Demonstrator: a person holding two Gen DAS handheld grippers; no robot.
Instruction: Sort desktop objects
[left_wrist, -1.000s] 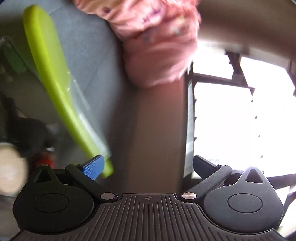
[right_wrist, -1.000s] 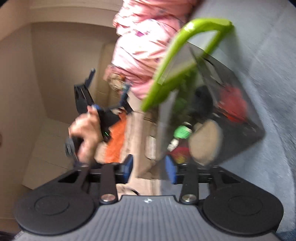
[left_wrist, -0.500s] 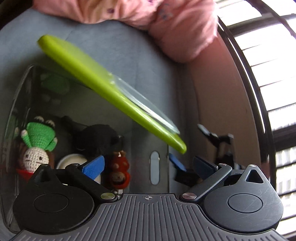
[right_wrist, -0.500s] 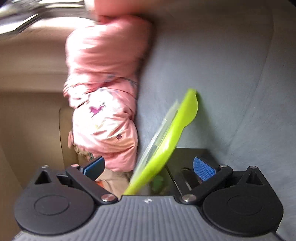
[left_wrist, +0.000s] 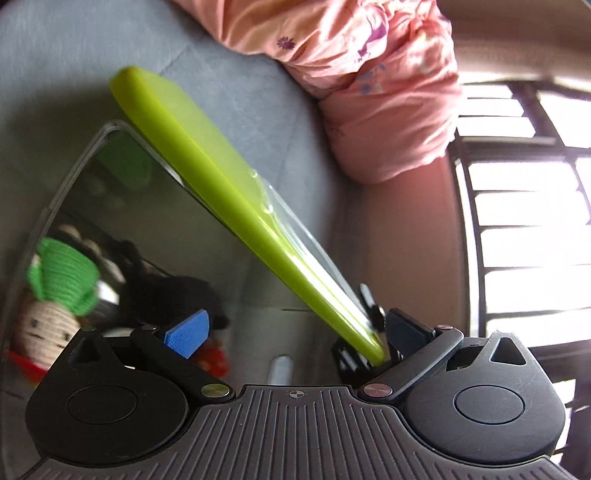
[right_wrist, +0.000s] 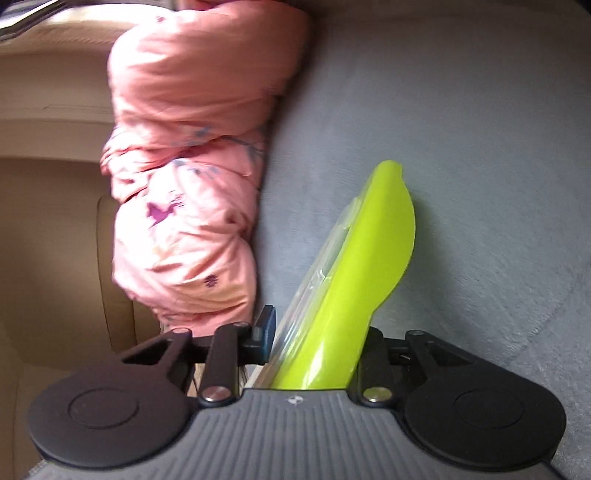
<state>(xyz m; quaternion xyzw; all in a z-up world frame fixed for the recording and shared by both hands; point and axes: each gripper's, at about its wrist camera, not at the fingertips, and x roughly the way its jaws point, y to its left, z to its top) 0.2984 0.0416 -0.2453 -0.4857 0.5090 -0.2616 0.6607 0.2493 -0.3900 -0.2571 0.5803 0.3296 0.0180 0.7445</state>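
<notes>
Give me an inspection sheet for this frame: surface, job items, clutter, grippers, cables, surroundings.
Surface: grey upholstered cushion.
Job's things: clear storage box open, its green lid tilted up; inside, a crochet radish doll, a black item and a red spotted toy.
Clutter: pink bundled quilt beside the box.
Grippers: right hand-held gripper shut on the lid's edge; left hand-held gripper open over the box, holding nothing.
Cables: nothing seen.
Surroundings: bright barred window; beige wall.
</notes>
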